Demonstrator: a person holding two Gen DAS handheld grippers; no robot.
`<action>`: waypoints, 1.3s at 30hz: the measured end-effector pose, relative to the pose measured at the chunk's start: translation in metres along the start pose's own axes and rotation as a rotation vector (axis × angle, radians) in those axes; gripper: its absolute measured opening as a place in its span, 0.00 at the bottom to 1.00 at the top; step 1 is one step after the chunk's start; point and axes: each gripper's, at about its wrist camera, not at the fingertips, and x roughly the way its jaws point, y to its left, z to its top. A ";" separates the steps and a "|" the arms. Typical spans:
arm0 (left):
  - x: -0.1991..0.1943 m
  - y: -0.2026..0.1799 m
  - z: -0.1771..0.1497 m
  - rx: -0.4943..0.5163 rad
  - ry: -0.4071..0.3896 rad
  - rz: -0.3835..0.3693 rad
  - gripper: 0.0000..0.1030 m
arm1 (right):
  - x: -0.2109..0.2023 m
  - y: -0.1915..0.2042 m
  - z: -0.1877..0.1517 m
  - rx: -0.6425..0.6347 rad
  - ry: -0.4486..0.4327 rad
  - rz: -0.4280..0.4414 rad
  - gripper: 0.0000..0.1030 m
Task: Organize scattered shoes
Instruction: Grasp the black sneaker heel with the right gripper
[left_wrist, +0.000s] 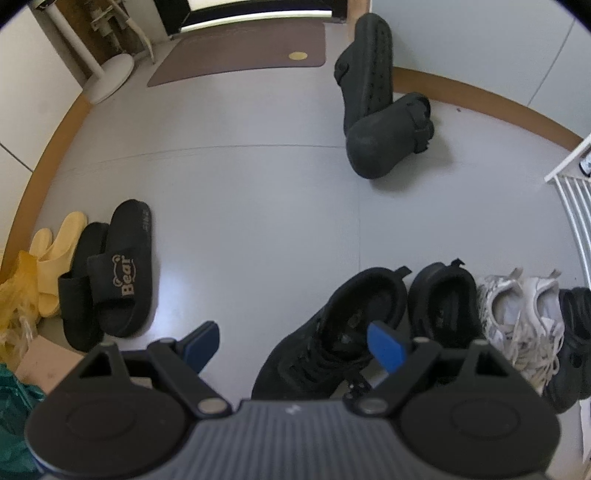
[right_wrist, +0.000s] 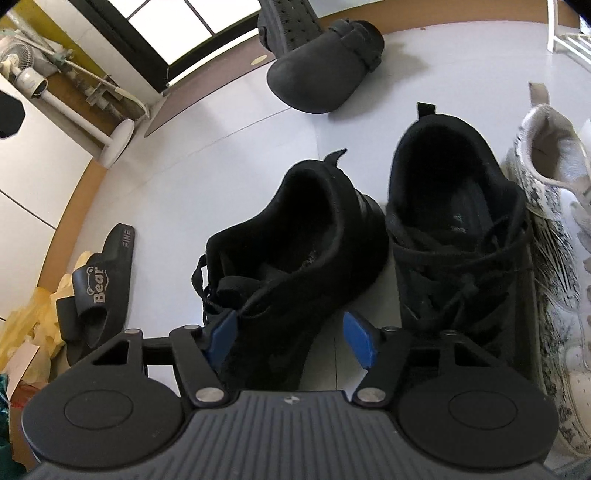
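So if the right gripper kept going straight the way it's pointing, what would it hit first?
Most likely the tilted black sneaker. Its laced front already sits between the fingers of the right gripper, with the left pad at its side. Whether the pads actually press on it is hard to tell.

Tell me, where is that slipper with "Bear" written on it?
The Bear slipper lies on the grey floor at the left of both views, beside its black partner and the yellow slippers, near the brown skirting.
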 end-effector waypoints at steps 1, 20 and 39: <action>0.000 -0.002 0.001 0.003 -0.002 -0.001 0.87 | 0.001 0.001 0.000 -0.002 -0.001 0.008 0.53; -0.002 -0.018 0.000 0.022 -0.001 -0.036 0.87 | 0.018 0.006 -0.010 0.046 0.010 0.008 0.43; -0.008 -0.037 0.001 0.047 -0.010 -0.062 0.87 | -0.014 0.024 -0.013 -0.192 -0.025 -0.290 0.18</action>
